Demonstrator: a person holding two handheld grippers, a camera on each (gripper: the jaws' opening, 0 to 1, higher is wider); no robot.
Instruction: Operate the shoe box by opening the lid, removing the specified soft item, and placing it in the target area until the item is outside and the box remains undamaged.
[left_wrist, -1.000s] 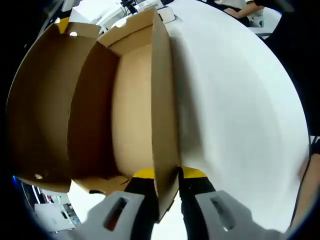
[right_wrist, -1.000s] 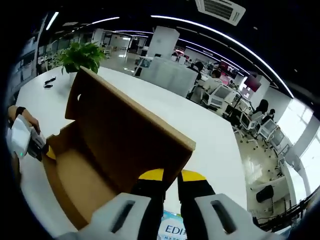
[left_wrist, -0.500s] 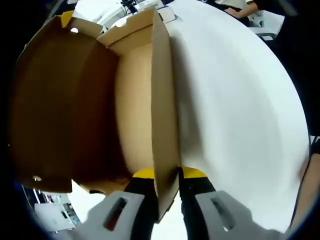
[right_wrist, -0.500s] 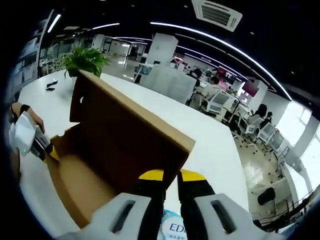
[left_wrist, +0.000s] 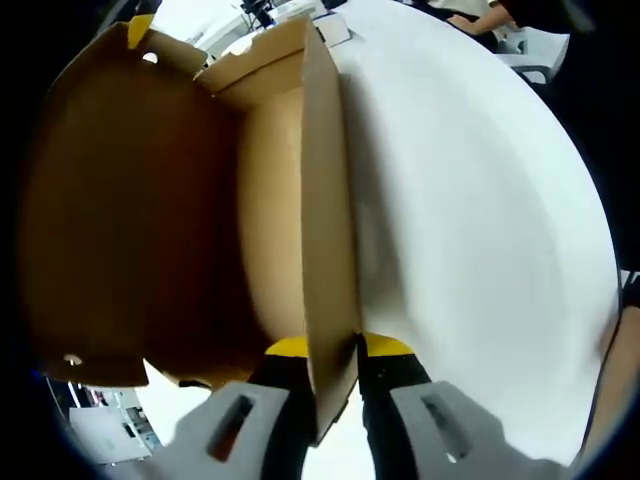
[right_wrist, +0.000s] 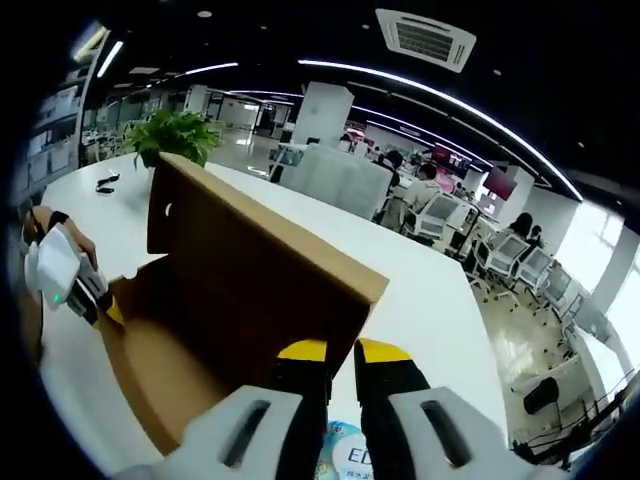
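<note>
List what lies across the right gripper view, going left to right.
Left gripper with the hand holding it → open cardboard box's raised lid → right gripper pinching the lid's edge → white table → office chairs.

Two hand-held grippers, grey and black with yellow tips

The left gripper (left_wrist: 333, 350) and the right gripper (right_wrist: 341, 355) each have pale grey slotted bodies, black jaws and yellow pads; a dark wristband (right_wrist: 52, 217) circles the wrist at far left.
</note>
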